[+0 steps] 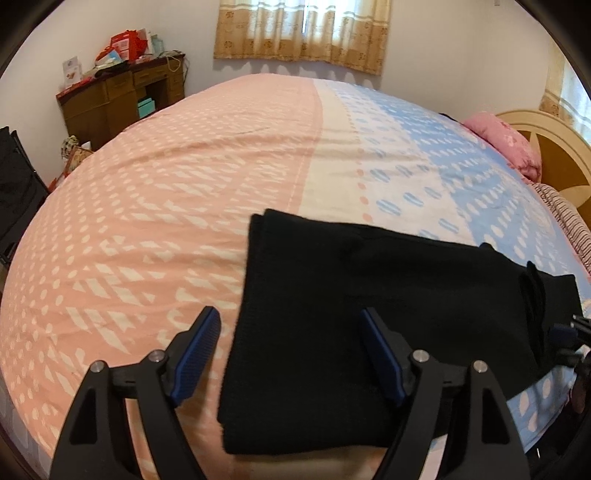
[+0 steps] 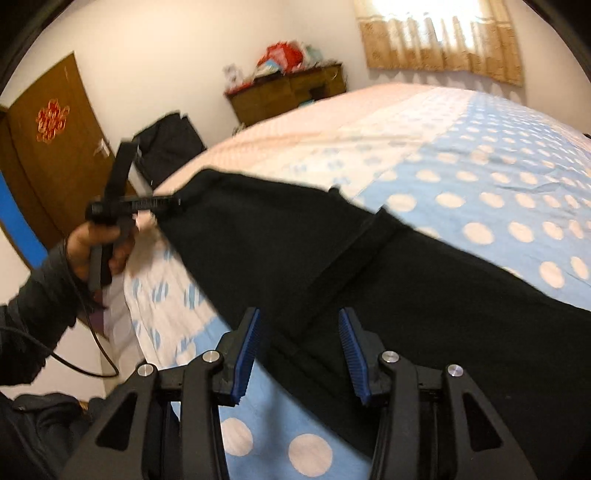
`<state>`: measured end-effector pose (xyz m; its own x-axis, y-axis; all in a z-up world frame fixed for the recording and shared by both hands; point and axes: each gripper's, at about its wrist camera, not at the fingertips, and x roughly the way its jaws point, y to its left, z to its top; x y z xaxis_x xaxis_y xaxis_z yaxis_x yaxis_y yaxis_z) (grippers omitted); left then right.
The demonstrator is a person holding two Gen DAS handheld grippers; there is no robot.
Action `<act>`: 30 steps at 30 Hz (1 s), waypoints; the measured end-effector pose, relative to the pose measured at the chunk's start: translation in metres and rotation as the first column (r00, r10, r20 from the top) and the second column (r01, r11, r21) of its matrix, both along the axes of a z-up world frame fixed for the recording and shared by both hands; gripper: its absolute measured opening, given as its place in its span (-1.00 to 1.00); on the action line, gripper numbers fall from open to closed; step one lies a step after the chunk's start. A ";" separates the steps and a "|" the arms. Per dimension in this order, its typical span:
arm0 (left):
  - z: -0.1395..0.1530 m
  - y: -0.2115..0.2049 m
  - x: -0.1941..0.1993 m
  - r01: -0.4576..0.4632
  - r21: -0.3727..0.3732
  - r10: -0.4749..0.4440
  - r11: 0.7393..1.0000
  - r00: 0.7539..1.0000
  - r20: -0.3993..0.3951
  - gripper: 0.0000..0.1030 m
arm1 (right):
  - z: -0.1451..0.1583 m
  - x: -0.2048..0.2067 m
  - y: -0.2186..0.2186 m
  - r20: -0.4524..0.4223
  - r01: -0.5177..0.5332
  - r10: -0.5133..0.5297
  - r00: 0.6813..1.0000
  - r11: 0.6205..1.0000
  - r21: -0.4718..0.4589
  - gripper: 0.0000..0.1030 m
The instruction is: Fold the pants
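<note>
From the left wrist camera, the left gripper (image 1: pixel 290 326) has its 2 blue-padded fingers spread wide, with nothing pressed between the pads. The black fabric pants (image 1: pixel 369 295) lie folded flat on the pink, cream and blue patterned bedsheet (image 1: pixel 147 221), their folded edge running up between the 2 fingers, so that the left finger stands over bare pink sheet and the right finger over the black cloth. Whether either fingertip touches the cloth cannot be told. Far ahead of the tool stand a brown wooden desk (image 1: pixel 122 96) piled with red packages, and a beige patterned curtain (image 1: pixel 303 33). From the right wrist camera, the right gripper (image 2: pixel 299 328) has its jaws partly apart, and they are not clamped on anything; the pants (image 2: pixel 369 277) stretch across the blue, white-dotted part of the bedsheet (image 2: pixel 498 184), and their near edge lies between the fingers. Ahead and to the left of this tool, a person's hand (image 2: pixel 98 243) in a dark sleeve holds the left gripper (image 2: pixel 162 203) at the far end of the pants.
</note>
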<state>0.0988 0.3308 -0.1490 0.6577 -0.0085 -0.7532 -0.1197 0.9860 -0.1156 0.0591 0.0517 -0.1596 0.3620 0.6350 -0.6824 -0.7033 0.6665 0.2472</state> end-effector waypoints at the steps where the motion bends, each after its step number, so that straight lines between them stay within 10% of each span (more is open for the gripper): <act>1: 0.000 -0.001 0.000 0.004 -0.001 -0.004 1.000 1.000 -0.003 0.48 | 0.003 0.001 -0.003 -0.001 0.008 -0.008 1.000 1.000 0.016 -0.11; 10: -0.003 0.002 0.011 0.022 -0.020 -0.023 1.000 1.000 -0.016 0.24 | 0.009 -0.004 -0.033 0.009 0.100 -0.101 0.995 0.991 0.087 -0.08; 14: 0.002 0.001 0.009 0.034 -0.054 -0.035 0.998 0.999 -0.015 -0.57 | 0.008 -0.006 -0.045 0.008 0.141 -0.142 0.990 0.984 0.106 -0.06; 30: 0.094 -0.064 -0.008 0.151 -0.210 -0.107 0.966 0.973 0.205 -0.59 | 0.033 -0.001 -0.115 0.035 0.357 -0.371 0.928 0.911 0.205 0.04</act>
